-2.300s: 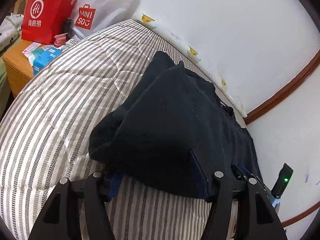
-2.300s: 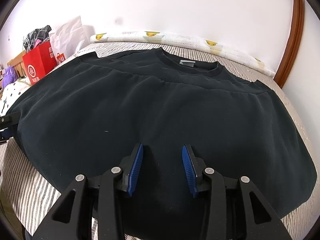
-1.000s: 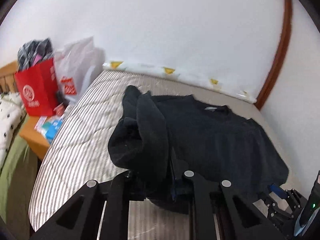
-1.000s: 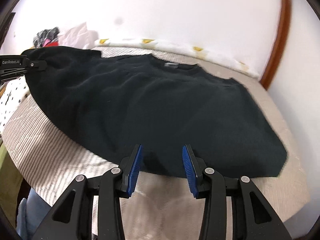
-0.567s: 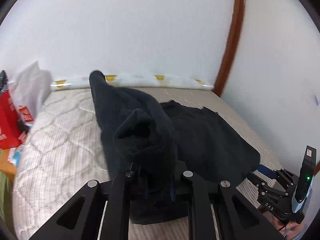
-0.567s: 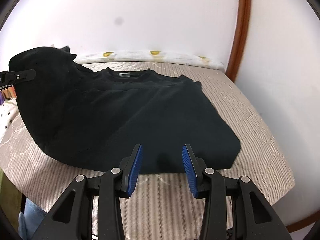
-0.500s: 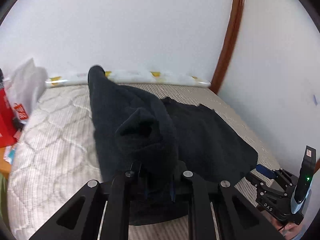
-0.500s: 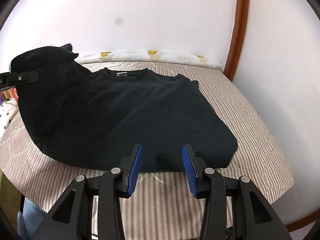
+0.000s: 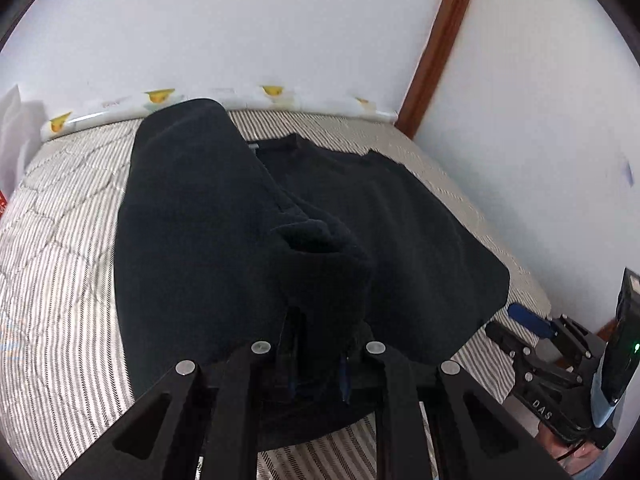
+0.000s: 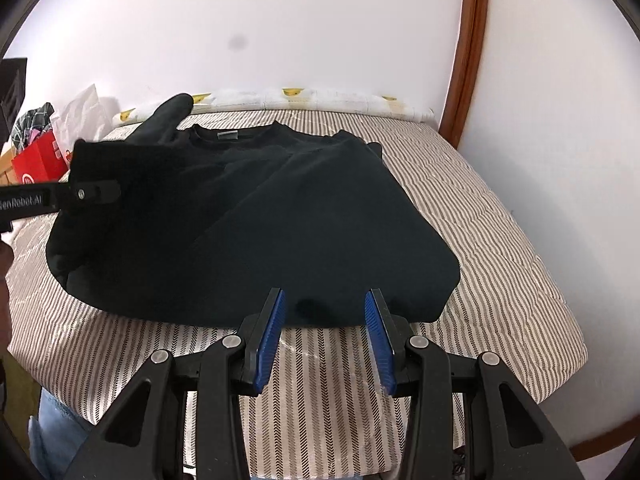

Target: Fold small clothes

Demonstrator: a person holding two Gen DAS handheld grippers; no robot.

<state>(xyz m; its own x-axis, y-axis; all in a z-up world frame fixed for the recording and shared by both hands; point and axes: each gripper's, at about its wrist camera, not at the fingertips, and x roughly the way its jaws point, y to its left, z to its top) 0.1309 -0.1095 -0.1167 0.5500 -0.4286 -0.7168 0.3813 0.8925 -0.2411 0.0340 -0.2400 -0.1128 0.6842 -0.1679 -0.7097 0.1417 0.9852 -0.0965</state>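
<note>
A: Sweater (image 10: 280, 216) lay on the striped bed (image 10: 500, 248); where was the fold?

B: Midway. The left gripper (image 9: 316, 364) pinched its sleeve, lifted over the body. The right gripper (image 10: 324, 332) hovered with jaws spread, empty. Next, probably lay the sleeve flat.

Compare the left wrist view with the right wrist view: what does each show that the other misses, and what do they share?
Only the left wrist view shows the left gripper from behind, its jaws shut on a bunched fold of the black sweatshirt, and the right gripper from the side, at the garment's near corner.

Only the right wrist view shows the right gripper with jaws open and nothing between them, just short of the sweatshirt's hem, plus the red bag and the collar label.

Both show the sweatshirt on the striped mattress, its left side lifted, and the brown door frame.
</note>
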